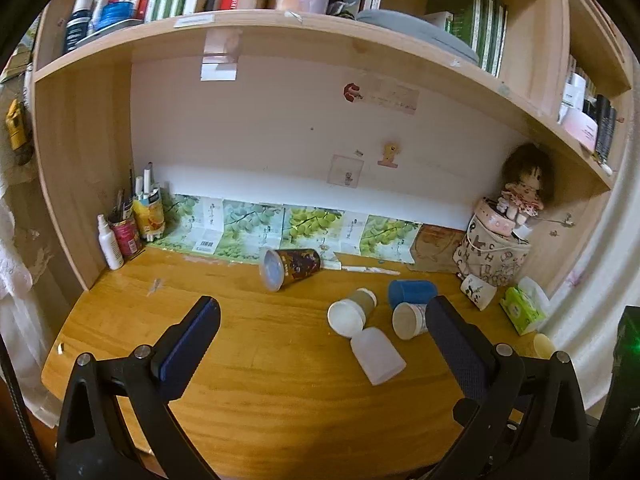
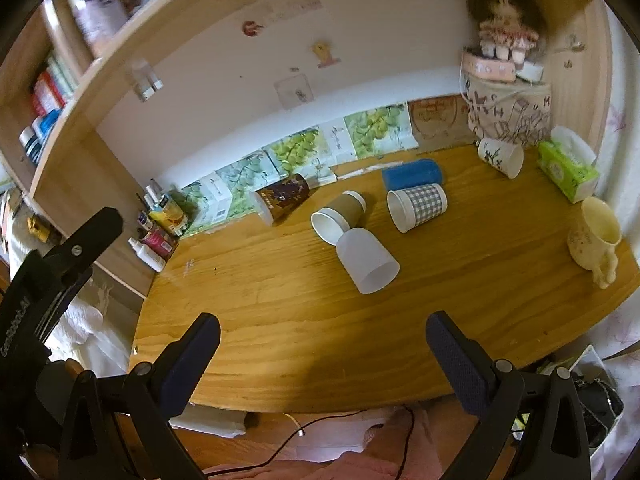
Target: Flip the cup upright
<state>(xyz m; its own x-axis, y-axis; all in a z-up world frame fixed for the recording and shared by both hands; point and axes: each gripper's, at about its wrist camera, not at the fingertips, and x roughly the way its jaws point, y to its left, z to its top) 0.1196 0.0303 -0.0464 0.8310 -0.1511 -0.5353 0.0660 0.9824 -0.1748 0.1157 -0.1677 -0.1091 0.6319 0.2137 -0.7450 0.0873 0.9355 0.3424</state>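
Observation:
Several cups lie on their sides on the wooden desk (image 1: 248,360): a dark patterned cup (image 1: 289,269) (image 2: 282,197), a brown paper cup (image 1: 352,309) (image 2: 339,214), a frosted white cup (image 1: 378,356) (image 2: 367,260), a checked cup (image 1: 410,318) (image 2: 417,206), a blue cup (image 1: 412,292) (image 2: 412,173) and a white floral cup (image 1: 477,290) (image 2: 501,156). A cream mug (image 2: 594,238) stands upright at the right. My left gripper (image 1: 322,322) is open and empty, short of the cups. My right gripper (image 2: 323,340) is open and empty above the desk's front edge.
Pen tins and a spray bottle (image 1: 110,242) stand in the back left corner. A doll (image 1: 522,188) sits on a fabric bag (image 1: 492,252) at the back right, with a green tissue pack (image 1: 522,306) beside it. A shelf (image 1: 280,32) with books overhangs the desk.

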